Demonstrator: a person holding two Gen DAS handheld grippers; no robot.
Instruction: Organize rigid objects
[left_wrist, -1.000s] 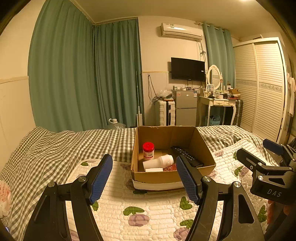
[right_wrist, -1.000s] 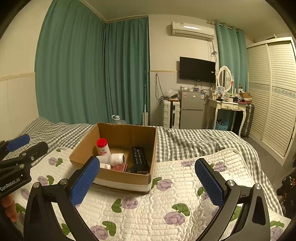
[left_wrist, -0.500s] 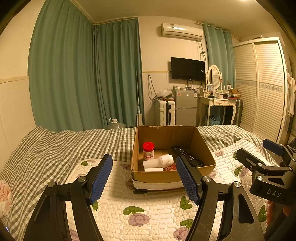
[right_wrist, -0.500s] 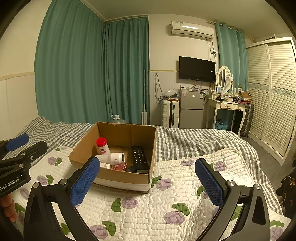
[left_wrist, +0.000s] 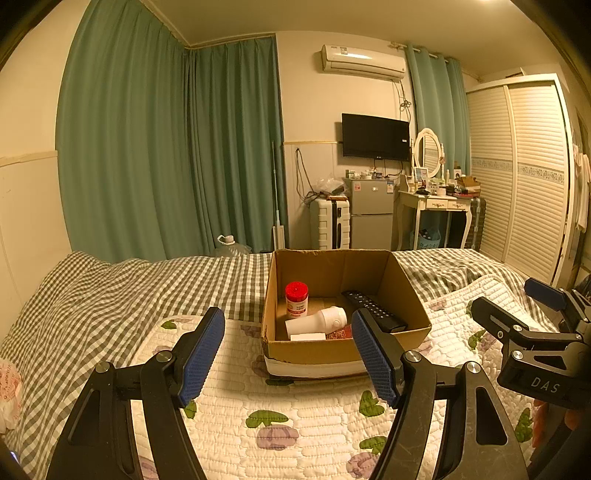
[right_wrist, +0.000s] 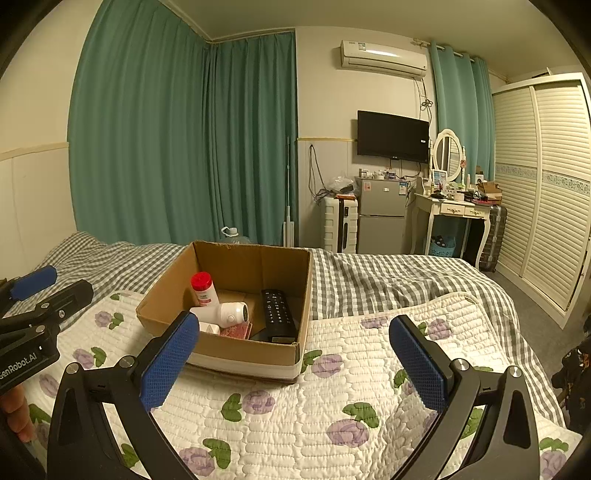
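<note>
Apparently sorting looks finished: on the quilted bed (right_wrist: 332, 424), toward its foot edge, the brown cardboard box (left_wrist: 343, 350) holds a black remote (right_wrist: 277, 314), white tube (right_wrist: 221, 314) and red-capped bottle (left_wrist: 296, 299). The left gripper (left_wrist: 288, 356) and right gripper (right_wrist: 295, 363) gape wide, empty; withdrawing seems next.

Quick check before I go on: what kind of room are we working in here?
Most likely a lived-in bedroom. The cardboard box sits on a bed with a floral quilt, a louvred wardrobe lines the far wall, and a dressing table with an oval mirror stands near a wall TV.
</note>
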